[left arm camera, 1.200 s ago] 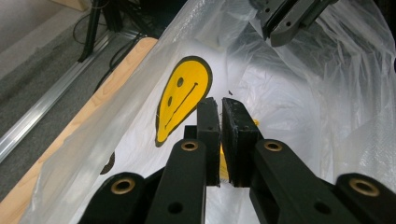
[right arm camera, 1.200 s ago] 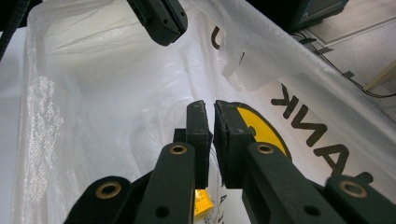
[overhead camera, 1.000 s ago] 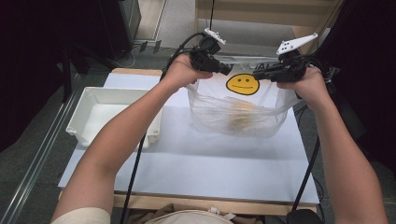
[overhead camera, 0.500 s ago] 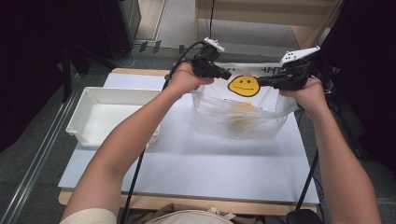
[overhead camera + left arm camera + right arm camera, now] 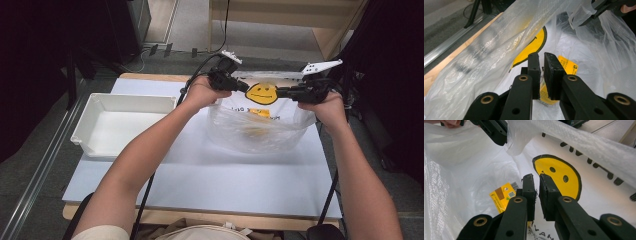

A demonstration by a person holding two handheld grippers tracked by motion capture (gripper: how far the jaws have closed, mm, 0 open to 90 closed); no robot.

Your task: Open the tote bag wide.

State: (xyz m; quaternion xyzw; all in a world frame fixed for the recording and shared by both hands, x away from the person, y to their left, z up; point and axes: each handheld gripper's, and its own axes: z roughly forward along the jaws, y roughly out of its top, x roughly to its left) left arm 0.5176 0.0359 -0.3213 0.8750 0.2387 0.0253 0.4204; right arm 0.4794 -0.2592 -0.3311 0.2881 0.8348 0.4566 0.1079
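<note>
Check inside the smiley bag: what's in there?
Inside the plastic bag lies one flat yellow packet with a barcode and a small square code. Its lower part is hidden behind the right claw, and cloudy, folded film blurs whatever else may be in there.

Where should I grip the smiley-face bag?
Pinch the upper rim of the plastic bag near its two ends, coming in from either side. There the film stands up as a thin free edge, while the body below bulges slack on the table.
</note>
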